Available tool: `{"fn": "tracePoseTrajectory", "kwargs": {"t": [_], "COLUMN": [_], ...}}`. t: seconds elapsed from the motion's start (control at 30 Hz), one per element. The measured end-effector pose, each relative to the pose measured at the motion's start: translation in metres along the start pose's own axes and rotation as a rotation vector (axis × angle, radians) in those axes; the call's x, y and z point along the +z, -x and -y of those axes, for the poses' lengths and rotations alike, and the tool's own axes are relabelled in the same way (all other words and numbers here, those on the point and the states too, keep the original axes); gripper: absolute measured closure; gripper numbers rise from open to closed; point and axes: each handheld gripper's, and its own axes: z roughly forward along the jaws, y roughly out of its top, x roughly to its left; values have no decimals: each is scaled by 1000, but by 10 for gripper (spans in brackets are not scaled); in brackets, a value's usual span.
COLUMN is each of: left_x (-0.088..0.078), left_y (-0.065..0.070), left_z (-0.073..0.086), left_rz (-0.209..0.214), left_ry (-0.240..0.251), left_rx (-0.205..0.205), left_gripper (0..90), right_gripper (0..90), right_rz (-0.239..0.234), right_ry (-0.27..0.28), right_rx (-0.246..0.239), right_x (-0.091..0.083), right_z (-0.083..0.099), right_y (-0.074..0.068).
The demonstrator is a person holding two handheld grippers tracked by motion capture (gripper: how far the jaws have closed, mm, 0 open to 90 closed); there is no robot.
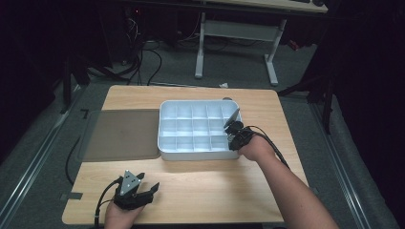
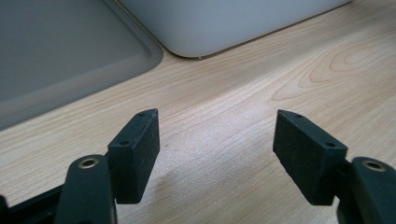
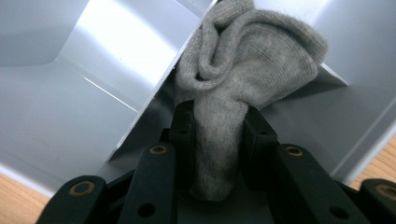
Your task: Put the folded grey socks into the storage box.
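Right gripper (image 3: 218, 126) is down at the white divided organiser box (image 1: 165, 129), at its near right corner, and it has hold of a grey knitted sock (image 3: 243, 79). Both jaws press in on the sock's lower end, and the bunched top flops over a divider wall inside the box. From the high view the right gripper (image 1: 232, 130) hangs over the rightmost compartments; which exact cell the sock sits in is hard to call from up there.

Left gripper (image 2: 215, 140) waits low over the wooden table (image 2: 261, 93), jaws spread wide with nothing between them. In the high view it (image 1: 143, 188) sits near the front edge, well apart from the box. A grey mat (image 1: 122, 133) lies just left of the box.
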Motion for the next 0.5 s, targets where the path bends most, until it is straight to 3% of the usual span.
{"fn": "tracePoseTrajectory", "kwargs": {"t": [0.2,0.4,0.5], "left_x": [0,0,0], "left_y": [0,0,0], "left_z": [0,0,0], "left_rz": [0,2,2], "left_ry": [-1,-3,-4], "left_rx": [-1,-1,0], "left_gripper": [322,322,322], "right_gripper": [600,545,535], "right_rz": [-24,-26,-49], "right_ry": [-1,2,26], "right_rx": [22,25,33], "right_x": [-4,-12,-20], "right_z": [-2,-3,-1], "right_y": [-2,0,5]}}
